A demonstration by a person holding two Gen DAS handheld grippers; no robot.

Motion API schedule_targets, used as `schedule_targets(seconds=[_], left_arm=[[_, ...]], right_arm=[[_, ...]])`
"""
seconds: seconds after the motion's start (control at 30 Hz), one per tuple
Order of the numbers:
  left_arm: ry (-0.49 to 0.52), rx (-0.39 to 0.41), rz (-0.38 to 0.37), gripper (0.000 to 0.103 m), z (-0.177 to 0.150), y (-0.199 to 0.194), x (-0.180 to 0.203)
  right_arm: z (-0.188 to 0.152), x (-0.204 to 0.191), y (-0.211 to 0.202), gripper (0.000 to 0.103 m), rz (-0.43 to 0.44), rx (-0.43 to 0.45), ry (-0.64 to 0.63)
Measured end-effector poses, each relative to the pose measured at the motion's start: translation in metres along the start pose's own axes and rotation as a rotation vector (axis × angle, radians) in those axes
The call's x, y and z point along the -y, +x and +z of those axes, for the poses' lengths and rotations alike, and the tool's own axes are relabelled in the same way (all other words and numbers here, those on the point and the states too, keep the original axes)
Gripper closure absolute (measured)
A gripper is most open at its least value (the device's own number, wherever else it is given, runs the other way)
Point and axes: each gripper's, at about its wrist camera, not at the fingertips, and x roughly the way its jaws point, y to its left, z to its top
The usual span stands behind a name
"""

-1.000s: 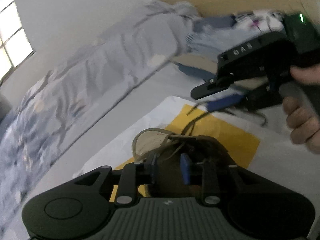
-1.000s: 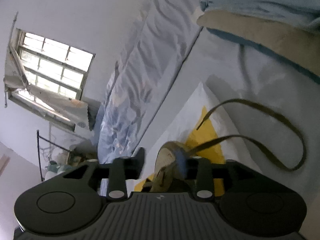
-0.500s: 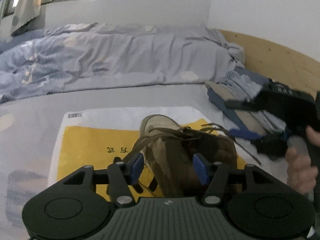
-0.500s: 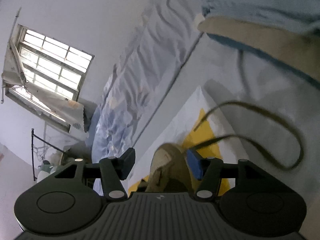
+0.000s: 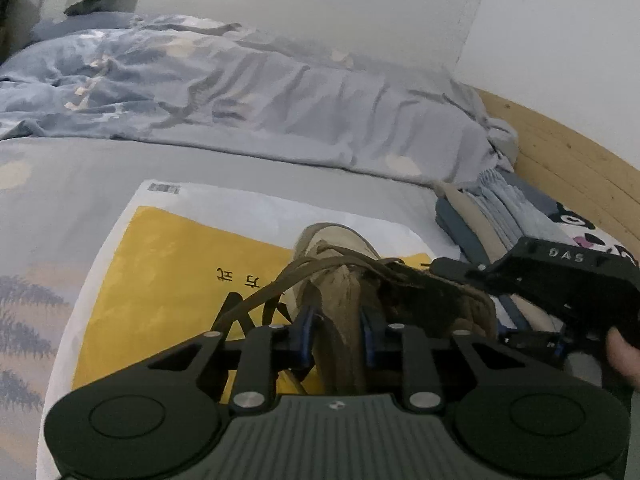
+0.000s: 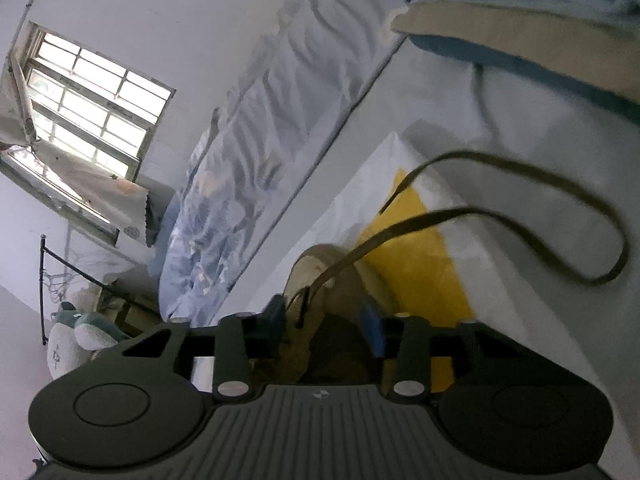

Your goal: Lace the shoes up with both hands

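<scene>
Resting on a white and yellow bag (image 5: 168,264) spread over the bed (image 5: 72,168), the tan shoe (image 5: 344,248) lies with its toe pointing away from the left wrist camera. The left gripper (image 5: 335,334) straddles a raised ridge of the shoe's upper, likely the tongue; its blue fingers (image 5: 305,332) have just been closing and now sit tight against both sides of that ridge, clenched on it. A brown lace (image 5: 280,284) runs from the eyelets down past the left finger towards the bag.

The right gripper (image 6: 329,326) comes in from the shoe's right side, held in a person's hand (image 5: 622,354) that is cut off at the frame edge. Its fingers (image 6: 374,330) have also just been closing; the shoe's collar lies between them, but whether the pads press on it cannot be told, as the area is dark and partly screened by the gripper body. A free lace (image 6: 520,184) loops out over the bed ahead of them, blurred.

Folded clothes (image 5: 492,216) lie near the shoe by the wooden bed frame (image 5: 568,160). A rumpled blue duvet (image 5: 240,96) lies beyond.
</scene>
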Motion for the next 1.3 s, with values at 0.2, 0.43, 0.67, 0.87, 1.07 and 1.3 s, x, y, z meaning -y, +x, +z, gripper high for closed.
schedule_targets(seconds=[0.2, 0.43, 0.67, 0.87, 1.07, 1.3], left_arm=[[-0.119, 0.051, 0.014, 0.084, -0.006, 0.000, -0.005], [-0.275, 0.125, 0.056, 0.090, -0.015, -0.004, -0.010], [-0.364, 0.163, 0.085, 0.090, -0.019, -0.006, -0.014], [-0.382, 0.159, 0.083, 0.090, -0.018, -0.007, -0.014], [-0.395, 0.153, 0.072, 0.090, -0.017, -0.005, -0.016], [-0.406, 0.148, 0.063, 0.090, -0.017, -0.004, -0.018]], right_arm=[[-0.013, -0.003, -0.001, 0.098, 0.000, 0.067, 0.022], [-0.017, -0.017, -0.014, 0.102, -0.061, 0.138, -0.070], [-0.004, -0.026, -0.045, 0.102, -0.123, 0.248, -0.163], [0.013, -0.022, -0.088, 0.102, -0.188, 0.359, -0.166], [0.027, -0.001, -0.145, 0.102, -0.314, 0.443, -0.141], [0.030, 0.012, -0.196, 0.102, -0.448, 0.506, -0.149]])
